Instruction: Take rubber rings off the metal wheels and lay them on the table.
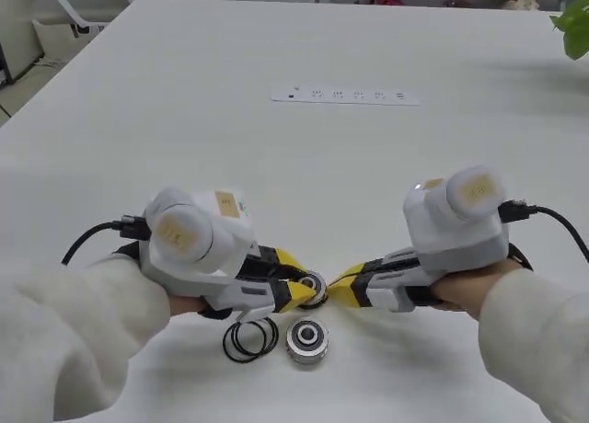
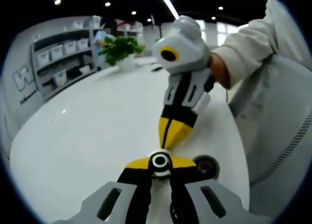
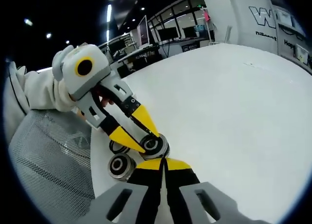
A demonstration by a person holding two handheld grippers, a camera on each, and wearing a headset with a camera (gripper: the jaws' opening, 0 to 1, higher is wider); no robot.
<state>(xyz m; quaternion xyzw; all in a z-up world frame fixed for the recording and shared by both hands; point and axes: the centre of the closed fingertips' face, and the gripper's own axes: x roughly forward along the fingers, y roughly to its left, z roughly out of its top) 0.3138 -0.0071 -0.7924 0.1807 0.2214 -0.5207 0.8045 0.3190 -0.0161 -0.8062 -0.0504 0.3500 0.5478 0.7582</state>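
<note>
My left gripper point(image 1: 306, 294) is shut on a small metal wheel point(image 1: 315, 284), held just above the white table point(image 1: 304, 165). In the left gripper view the wheel point(image 2: 160, 160) sits between my yellow jaw tips. My right gripper point(image 1: 335, 290) is shut, its tips pressed against the wheel's rim point(image 3: 154, 146); whether it pinches a rubber ring there is too small to tell. A second metal wheel point(image 1: 306, 340) lies flat on the table below the grippers. Beside it on the left lie thin black rubber rings point(image 1: 248, 338), overlapping.
A white power strip point(image 1: 345, 96) lies mid-table, far beyond the grippers. A green plant point(image 1: 575, 18) stands at the far right edge. The table's near edge runs close to my sleeves.
</note>
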